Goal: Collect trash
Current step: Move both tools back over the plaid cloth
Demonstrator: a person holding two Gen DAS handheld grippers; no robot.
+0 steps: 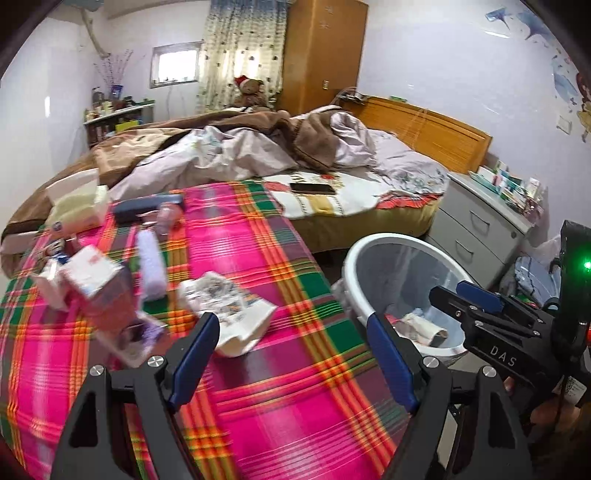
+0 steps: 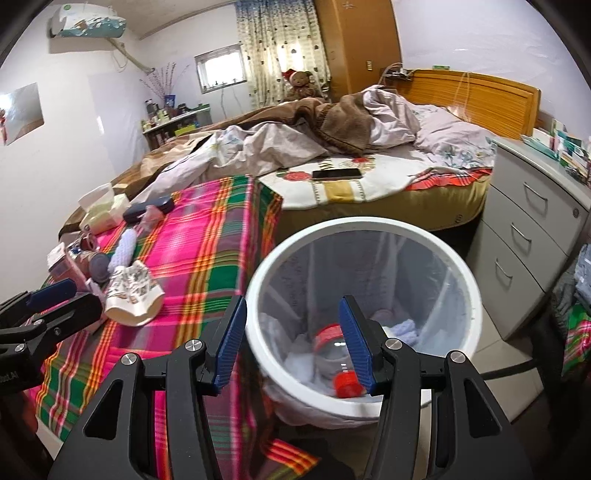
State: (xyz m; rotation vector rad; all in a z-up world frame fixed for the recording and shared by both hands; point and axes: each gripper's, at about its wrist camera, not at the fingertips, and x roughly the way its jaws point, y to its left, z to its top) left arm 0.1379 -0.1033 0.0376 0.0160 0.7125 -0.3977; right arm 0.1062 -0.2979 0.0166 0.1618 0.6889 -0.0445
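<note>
Both grippers (left (image 1: 291, 354), right (image 2: 293, 339)) gape empty; clear red-capped bottle (image 2: 338, 360) lies in white bin (image 2: 369, 225)

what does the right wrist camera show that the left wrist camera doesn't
Only the right wrist view looks straight down into the white bin and shows a clear bottle with a red cap lying inside, plus the air conditioner on the wall.

Only the left wrist view shows the wall stickers at far right.

Both show the plaid cloth, the crumpled paper cup on it, the phone on the bed, the drawers, and both open, empty grippers: the left gripper and right gripper.
</note>
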